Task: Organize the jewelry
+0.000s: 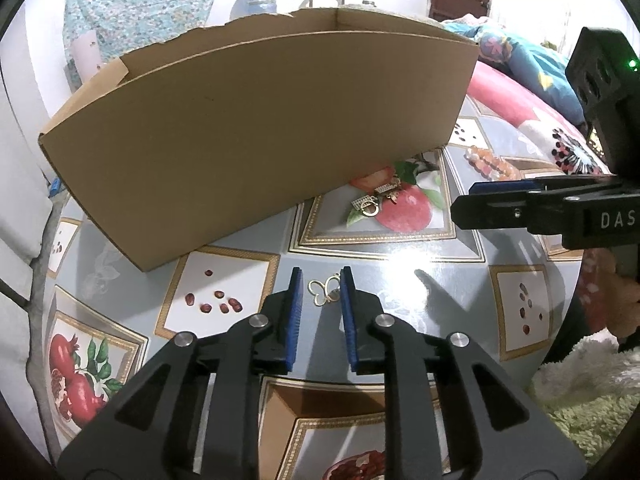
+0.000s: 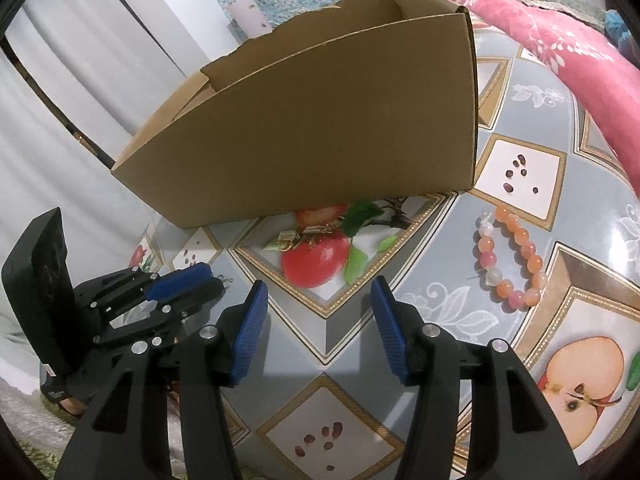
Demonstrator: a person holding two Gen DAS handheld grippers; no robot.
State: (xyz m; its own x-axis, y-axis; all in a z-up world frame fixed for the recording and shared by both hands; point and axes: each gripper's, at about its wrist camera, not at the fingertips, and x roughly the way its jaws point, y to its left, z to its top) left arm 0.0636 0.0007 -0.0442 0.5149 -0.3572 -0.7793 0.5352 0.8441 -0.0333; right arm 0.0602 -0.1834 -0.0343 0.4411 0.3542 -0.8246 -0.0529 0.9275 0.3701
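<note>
On the glossy fruit-patterned tablecloth (image 1: 420, 248), the open brown cardboard box (image 1: 256, 140) stood farthest left and back. In front of it, the left gripper (image 1: 322, 280) hung with its blue-padded jaws slightly apart; the small gold butterfly-shaped pendant (image 1: 325, 291) lay flat on the cloth between the tips, the right pad just beside it, neither clearly pressing it. Gold clasp pieces (image 1: 376, 198) lay near the box's base. Further right, the right gripper (image 2: 318, 292) stood with jaws spread over bare cloth, the orange-and-pink beaded bracelet (image 2: 510, 258) lying to its right, apart.
</note>
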